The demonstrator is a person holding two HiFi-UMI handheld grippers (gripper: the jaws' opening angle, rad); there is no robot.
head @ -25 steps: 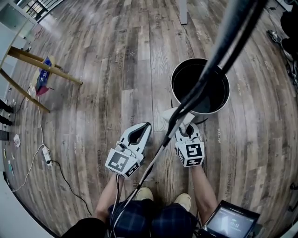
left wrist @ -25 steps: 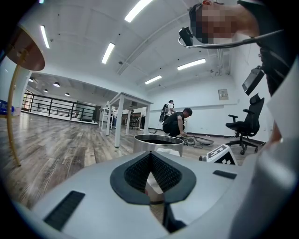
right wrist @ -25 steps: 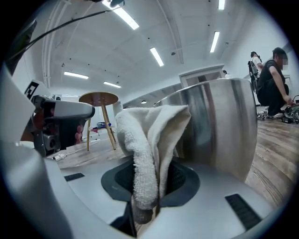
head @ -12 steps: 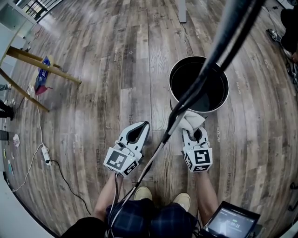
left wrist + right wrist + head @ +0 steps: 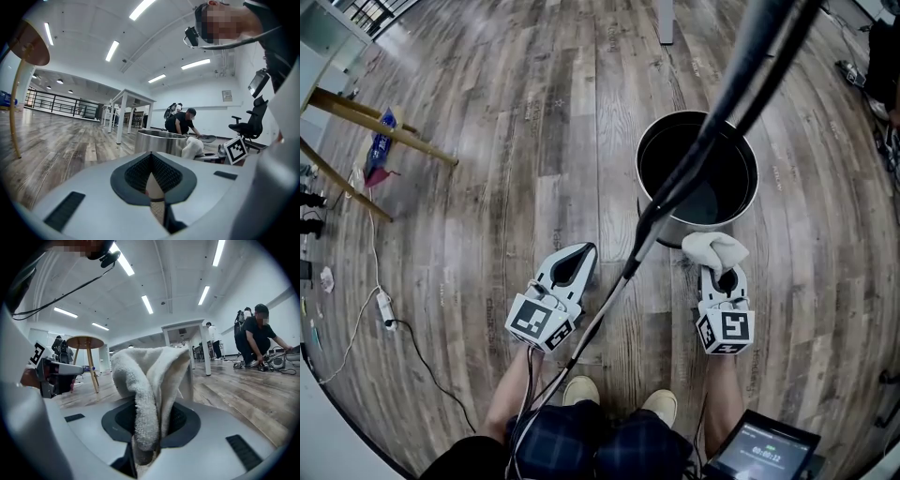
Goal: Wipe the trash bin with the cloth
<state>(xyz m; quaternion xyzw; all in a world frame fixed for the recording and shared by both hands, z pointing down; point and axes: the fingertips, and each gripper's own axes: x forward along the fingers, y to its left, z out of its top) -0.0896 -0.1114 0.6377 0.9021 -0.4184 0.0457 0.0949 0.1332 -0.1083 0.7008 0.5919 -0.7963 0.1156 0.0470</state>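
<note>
A round metal trash bin (image 5: pixel 649 202) with a dark inside stands on the wood floor ahead of me; the left gripper view shows it (image 5: pixel 157 140) too. A crumpled white cloth (image 5: pixel 713 248) is clamped in my right gripper (image 5: pixel 721 269), which hovers just short of the bin's near right wall. Its own view shows the cloth (image 5: pixel 150 380) folded over and standing up out of the jaws. My left gripper (image 5: pixel 584 251) is shut with nothing in it, left of the bin and apart from it. From that side the cloth (image 5: pixel 193 146) appears beside the bin.
A black pole with a cable (image 5: pixel 712 141) crosses the head view over the bin. A wooden stool (image 5: pixel 375 127), a blue bag (image 5: pixel 382 145) and a power strip (image 5: pixel 384 305) lie at the left. A screen (image 5: pixel 759 450) sits bottom right. A person (image 5: pixel 258 338) crouches far off.
My right gripper has carried the cloth to the right and back toward me, from the bin's front left to its front right. The left gripper has barely shifted.
</note>
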